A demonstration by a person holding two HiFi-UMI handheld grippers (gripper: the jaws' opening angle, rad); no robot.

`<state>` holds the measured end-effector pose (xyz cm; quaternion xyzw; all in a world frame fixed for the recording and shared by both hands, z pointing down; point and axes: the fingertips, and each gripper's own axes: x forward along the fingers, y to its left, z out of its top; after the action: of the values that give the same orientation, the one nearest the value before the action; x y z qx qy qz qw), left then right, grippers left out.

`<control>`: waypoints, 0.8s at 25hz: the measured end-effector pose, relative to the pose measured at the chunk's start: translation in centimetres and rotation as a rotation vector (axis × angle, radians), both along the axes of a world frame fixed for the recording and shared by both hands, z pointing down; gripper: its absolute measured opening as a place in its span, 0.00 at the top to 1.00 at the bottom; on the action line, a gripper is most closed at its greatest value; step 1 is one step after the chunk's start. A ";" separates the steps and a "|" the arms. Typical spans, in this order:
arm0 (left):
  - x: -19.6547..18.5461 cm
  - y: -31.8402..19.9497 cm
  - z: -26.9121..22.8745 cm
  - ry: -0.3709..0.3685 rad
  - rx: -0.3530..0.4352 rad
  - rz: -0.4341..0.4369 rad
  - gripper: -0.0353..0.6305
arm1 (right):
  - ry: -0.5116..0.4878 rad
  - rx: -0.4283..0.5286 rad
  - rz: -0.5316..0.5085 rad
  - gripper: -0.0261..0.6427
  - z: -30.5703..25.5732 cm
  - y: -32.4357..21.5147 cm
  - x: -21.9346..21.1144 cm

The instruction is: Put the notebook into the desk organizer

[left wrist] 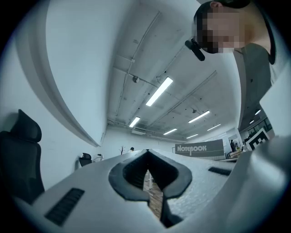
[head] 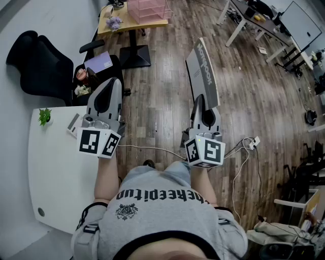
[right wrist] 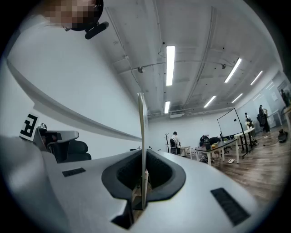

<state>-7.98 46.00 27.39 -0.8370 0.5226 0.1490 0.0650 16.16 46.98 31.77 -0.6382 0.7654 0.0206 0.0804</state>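
A grey notebook (head: 204, 71) with white "Notebook" lettering stands up on edge over the wooden floor, with my right gripper (head: 199, 100) shut on its lower edge. In the right gripper view the notebook (right wrist: 142, 136) shows edge-on as a thin strip clamped between the jaws of the right gripper (right wrist: 142, 152). The left gripper view shows the notebook's cover (left wrist: 198, 148) off to the right. My left gripper (head: 114, 81) hangs by the white table's corner, shut with nothing in it; its jaws (left wrist: 146, 152) meet at the tips. The pink wire desk organizer (head: 147, 10) stands on a wooden desk far ahead.
A white table (head: 56, 172) at the left bears a small green plant (head: 44, 116) and a small flat object (head: 74, 125). A black office chair (head: 35, 61) and a seat with a purple book (head: 99, 63) stand beyond it. A white cable (head: 152, 148) crosses the floor.
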 end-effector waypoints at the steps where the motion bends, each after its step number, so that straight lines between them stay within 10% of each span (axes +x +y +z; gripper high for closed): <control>1: 0.0 0.2 0.0 0.000 0.000 0.002 0.94 | -0.001 0.001 0.002 0.95 0.0 0.2 0.0; 20: -0.5 1.5 -0.5 0.003 0.016 0.007 0.94 | 0.003 0.000 0.008 0.95 -0.2 1.2 -0.5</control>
<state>-8.45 47.47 26.92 -0.8381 0.5184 0.1546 0.0705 15.69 48.23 31.61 -0.6410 0.7631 0.0220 0.0793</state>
